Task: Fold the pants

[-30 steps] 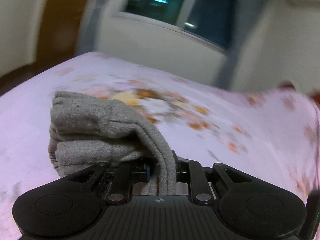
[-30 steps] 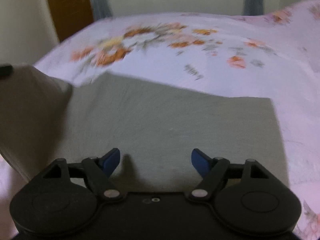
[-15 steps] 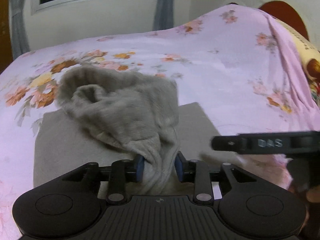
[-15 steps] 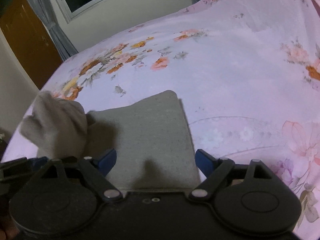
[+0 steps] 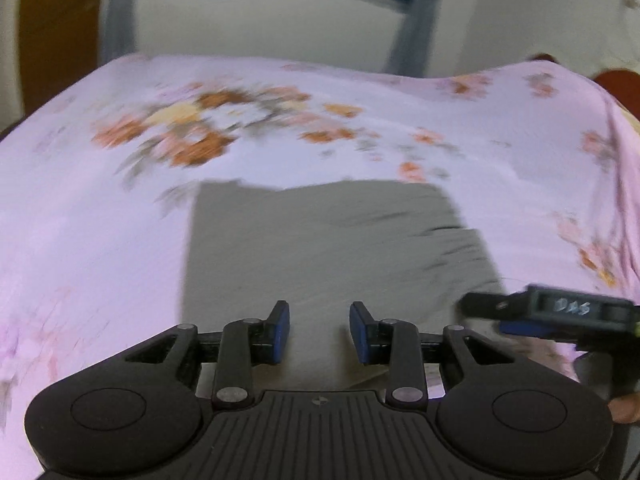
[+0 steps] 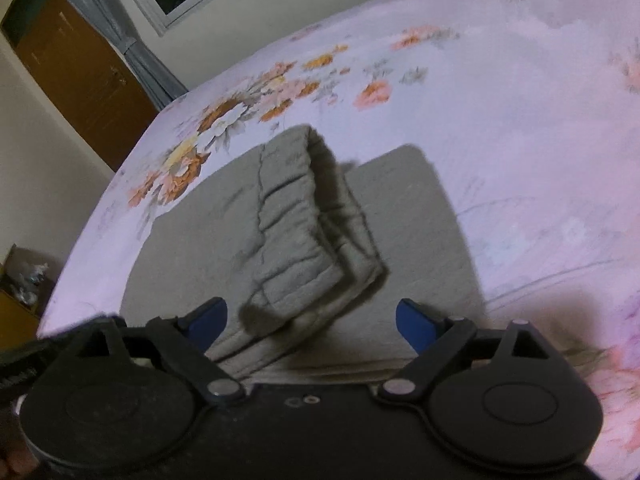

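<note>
Grey knit folded pants point(image 6: 304, 240): laid on pink floral bedsheet point(image 6: 520, 120).
Left gripper point(image 5: 319, 332): released — jaws just opened, pants ahead.
Right gripper point(image 6: 312, 320): spread wide — waistband fold between, ungripped.

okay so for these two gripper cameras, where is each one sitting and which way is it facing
Left wrist: rides the left gripper, angled down at the flat grey pants on the floral bedsheet; the right gripper's finger and a fingertip show at right.
Right wrist: rides the right gripper, angled down at the bunched part of the pants; jaws wide apart.
Shared: pants, bedsheet, window wall.
</note>
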The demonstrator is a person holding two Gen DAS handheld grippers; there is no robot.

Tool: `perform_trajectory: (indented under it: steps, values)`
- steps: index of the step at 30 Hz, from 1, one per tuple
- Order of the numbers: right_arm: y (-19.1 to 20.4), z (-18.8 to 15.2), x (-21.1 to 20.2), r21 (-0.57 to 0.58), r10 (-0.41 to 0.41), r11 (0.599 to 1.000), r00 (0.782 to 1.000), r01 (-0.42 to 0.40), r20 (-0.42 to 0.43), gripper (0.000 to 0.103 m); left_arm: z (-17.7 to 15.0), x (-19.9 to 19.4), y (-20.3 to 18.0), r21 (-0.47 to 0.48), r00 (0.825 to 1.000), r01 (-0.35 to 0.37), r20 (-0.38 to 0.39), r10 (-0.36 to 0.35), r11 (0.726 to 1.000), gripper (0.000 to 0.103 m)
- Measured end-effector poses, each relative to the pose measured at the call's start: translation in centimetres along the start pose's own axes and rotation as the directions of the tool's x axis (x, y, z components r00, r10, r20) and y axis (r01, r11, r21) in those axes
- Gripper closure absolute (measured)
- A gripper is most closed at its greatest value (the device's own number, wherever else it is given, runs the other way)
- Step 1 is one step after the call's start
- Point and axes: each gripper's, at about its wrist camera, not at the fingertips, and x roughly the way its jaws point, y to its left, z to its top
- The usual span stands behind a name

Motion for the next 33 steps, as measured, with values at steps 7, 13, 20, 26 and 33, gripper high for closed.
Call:
perform_trajectory:
  steps: [7, 13, 20, 26, 33]
  values:
    - [-0.3, 0.7, 2.6, 0.119, 0.016, 0.993, 1.000, -0.015, -0.004, 0.037, -2.2, 1.5, 2.7, -0.059, 0.999, -0.033, -0.035, 0.031, 0.998, 0.070]
    - [2.1, 0.2, -0.4, -0.008, 0.034, 0.999, 0.994, -0.033, 0.107, 0.056, -2.4, 1.4, 2.9, -0.065, 0.999, -0.027, -0.022, 0.025, 0.998, 0.070]
    - [2.3, 1.0, -4.5, -0.097, 0.032, 0.995, 0.979, -0.013, 0.201, 0.056, -2.2, 0.7, 1.3, -0.054, 1.000, 0.021, 0.011, -0.021, 0.998, 0.070]
    - [-2.6, 0.1, -3.4, 0.010, -0.037, 0.999, 0.993, 0.036, 0.115, 0.052, -2.9, 2.4, -0.9, 0.000, 0.999, 0.027, -0.035, -0.027, 1.000, 0.070]
    - [-2.9, -0.2, -4.6, -0.017, -0.082, 0.996, 0.988, 0.085, 0.129, 0.037, -2.5, 2.4, -0.8, 0.002, 0.999, 0.016, -0.049, -0.016, 1.000, 0.069]
